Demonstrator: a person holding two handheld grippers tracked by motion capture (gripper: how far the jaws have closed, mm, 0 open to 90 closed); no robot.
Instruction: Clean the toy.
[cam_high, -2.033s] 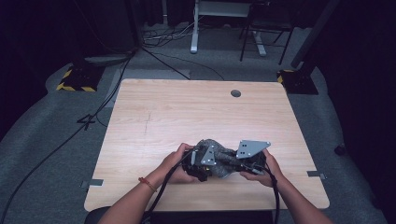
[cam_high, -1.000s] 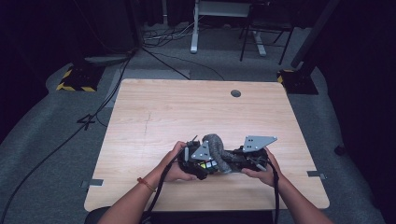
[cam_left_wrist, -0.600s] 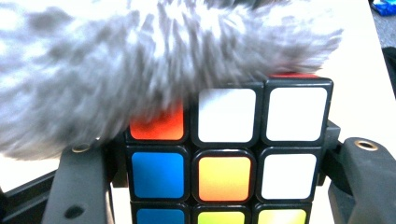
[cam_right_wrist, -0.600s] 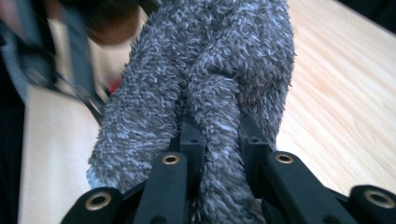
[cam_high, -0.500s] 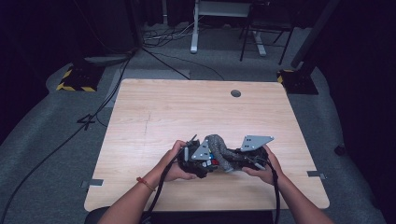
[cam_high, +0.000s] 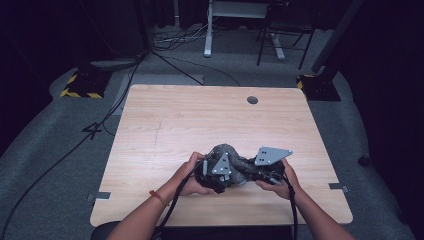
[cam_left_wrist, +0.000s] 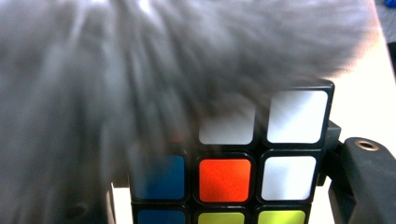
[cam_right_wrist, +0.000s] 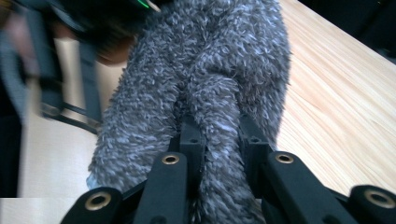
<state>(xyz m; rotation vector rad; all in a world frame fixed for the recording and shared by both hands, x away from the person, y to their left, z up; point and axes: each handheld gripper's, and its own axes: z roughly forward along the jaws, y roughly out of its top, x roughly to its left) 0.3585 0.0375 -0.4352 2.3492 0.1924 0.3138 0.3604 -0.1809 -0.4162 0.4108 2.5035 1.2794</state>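
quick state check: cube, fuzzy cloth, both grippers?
Puzzle cube: scrambled, partly covered by the cloth, held in the left gripper.
Grey fuzzy cloth: bunched on the table, draped over the cube, a fold pinched.
Left gripper: shut on the cube.
Right gripper: shut on the cloth fold.

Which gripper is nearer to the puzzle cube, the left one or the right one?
Left. The left gripper has the puzzle cube right at its jaws; the right gripper is shut on the grey fuzzy cloth beside it.
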